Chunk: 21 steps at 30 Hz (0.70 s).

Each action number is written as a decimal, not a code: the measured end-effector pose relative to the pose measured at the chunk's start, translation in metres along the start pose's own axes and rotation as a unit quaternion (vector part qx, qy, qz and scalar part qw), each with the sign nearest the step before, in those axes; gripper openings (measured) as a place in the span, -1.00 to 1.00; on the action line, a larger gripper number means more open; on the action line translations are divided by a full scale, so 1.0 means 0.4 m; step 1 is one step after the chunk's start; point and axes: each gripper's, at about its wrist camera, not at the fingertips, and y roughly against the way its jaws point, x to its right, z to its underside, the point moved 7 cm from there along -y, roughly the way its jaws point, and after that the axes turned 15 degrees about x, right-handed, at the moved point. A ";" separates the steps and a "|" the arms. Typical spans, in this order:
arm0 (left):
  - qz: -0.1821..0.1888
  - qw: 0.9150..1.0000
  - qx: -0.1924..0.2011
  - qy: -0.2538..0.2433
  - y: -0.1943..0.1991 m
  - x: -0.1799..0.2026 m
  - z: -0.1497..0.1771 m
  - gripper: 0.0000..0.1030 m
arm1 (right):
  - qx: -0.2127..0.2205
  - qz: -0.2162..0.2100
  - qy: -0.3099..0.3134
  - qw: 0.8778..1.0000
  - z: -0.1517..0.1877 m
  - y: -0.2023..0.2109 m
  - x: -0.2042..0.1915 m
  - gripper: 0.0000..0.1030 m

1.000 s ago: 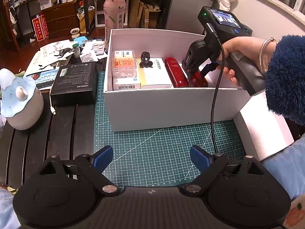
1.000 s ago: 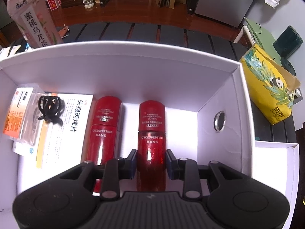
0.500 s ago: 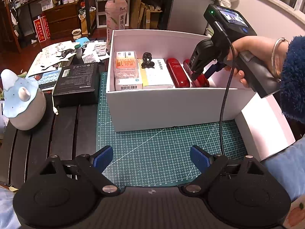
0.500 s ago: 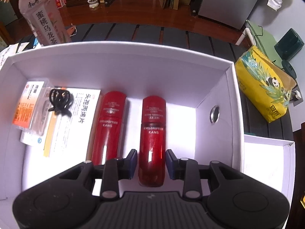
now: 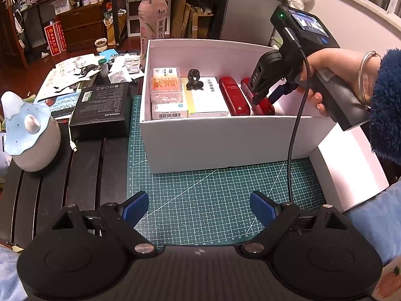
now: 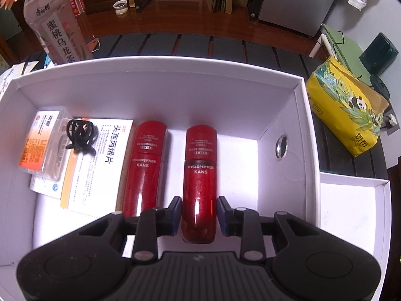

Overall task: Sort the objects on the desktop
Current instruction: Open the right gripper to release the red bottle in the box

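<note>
The box stands on the cutting mat. Inside, left to right: stacked medicine cartons, a flat carton bearing a hair clip, then two bottles lying side by side. A lid, apparently, lies right of the box.

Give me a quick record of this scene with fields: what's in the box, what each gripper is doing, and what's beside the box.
box: white, open, on green mat
contents: medicine boxes, black clip, two red bottles
right gripper: shut on right bottle, inside box
left bottle: lying flat, free
left gripper: open, empty, over mat
beside box: black carton, lid
</note>
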 end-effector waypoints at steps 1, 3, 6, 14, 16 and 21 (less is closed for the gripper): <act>0.000 1.000 0.000 0.000 0.000 0.000 0.000 0.71 | 0.000 0.000 -0.002 1.000 0.000 -0.001 0.001 -0.44; 0.000 1.000 0.001 0.001 0.001 0.000 0.000 0.71 | 0.000 0.000 -0.006 1.000 -0.001 -0.002 0.003 -0.44; 0.000 1.000 0.002 0.000 0.002 0.000 -0.001 0.71 | 0.002 0.003 -0.008 1.000 0.000 -0.001 0.001 -0.44; 0.000 1.000 0.000 -0.001 0.001 -0.001 0.001 0.71 | 0.008 0.003 -0.003 1.000 -0.004 0.007 -0.002 -0.44; 0.000 1.000 0.000 -0.001 0.000 -0.002 0.001 0.71 | 0.010 0.002 -0.005 1.000 -0.006 0.012 -0.001 -0.44; -0.001 1.000 0.001 0.000 0.000 -0.004 0.001 0.71 | 0.018 0.000 -0.007 1.000 -0.013 0.032 -0.001 -0.42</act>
